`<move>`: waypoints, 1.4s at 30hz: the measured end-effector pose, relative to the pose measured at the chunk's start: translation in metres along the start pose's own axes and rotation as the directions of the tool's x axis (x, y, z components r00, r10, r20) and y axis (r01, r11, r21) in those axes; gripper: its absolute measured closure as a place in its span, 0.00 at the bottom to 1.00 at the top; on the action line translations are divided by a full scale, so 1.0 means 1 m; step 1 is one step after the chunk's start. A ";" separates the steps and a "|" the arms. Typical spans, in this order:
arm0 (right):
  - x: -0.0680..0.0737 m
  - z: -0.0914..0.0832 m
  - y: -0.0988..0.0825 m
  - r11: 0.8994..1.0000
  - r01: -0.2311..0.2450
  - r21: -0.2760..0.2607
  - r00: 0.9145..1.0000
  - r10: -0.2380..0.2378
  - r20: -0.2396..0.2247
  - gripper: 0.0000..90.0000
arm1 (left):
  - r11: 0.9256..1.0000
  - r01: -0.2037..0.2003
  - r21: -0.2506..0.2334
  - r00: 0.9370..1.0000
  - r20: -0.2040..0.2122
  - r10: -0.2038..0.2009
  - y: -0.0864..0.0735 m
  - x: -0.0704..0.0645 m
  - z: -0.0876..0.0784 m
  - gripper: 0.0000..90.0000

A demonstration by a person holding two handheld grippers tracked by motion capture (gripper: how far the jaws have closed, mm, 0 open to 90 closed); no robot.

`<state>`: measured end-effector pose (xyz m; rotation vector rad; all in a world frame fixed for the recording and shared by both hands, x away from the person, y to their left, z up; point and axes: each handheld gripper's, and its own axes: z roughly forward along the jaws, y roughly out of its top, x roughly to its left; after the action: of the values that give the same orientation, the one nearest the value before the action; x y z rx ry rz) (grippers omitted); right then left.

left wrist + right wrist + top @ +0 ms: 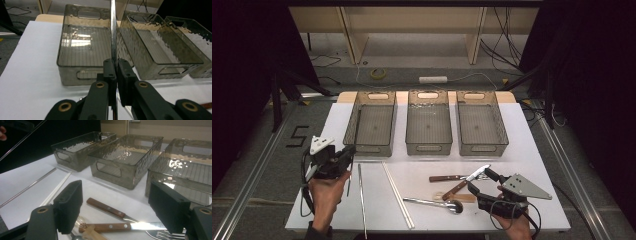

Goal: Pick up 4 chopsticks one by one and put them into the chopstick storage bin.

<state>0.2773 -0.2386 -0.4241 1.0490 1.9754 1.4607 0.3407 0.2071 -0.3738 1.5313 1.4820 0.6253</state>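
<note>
At the table's left edge, a hand holds my left gripper (349, 151) raised off the surface. Its jaws are shut on a thin metal chopstick (113, 30), which runs up between the pads (110, 70) towards the left bin (85, 45). My right gripper (480, 181) hovers low at the front right, open (120, 207). A wood-handled knife (106, 209) lies on the table between its jaws. So does a second wood-handled piece (110, 227) with a shiny blade. Fork tines (162, 235) show beside the right jaw.
Three clear grey bins (371, 145) (428, 146) (481, 146) stand in a row at the back of the white table (522, 135). In front lie a second metal chopstick (362, 200), a white chopstick pair (398, 195) and a metal spoon (437, 203).
</note>
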 end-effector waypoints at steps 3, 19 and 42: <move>0.000 -0.001 0.000 1.000 0.001 -0.002 1.000 -0.001 -0.004 0.32 | 1.000 0.009 0.003 1.000 0.014 -0.009 0.010 0.003 0.010 0.95; -0.002 0.000 -0.001 1.000 -0.009 0.001 1.000 0.009 -0.006 0.32 | 0.999 0.046 0.017 0.999 0.020 -0.046 0.040 0.018 0.059 0.95; -0.004 0.002 -0.001 1.000 -0.021 0.005 1.000 0.021 -0.016 0.32 | 1.000 0.011 0.015 1.000 -0.005 -0.011 0.092 0.032 0.109 0.95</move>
<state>0.2805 -0.2412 -0.4261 1.0662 1.9860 1.4806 0.4854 0.2216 -0.3545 1.5336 1.5010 0.6127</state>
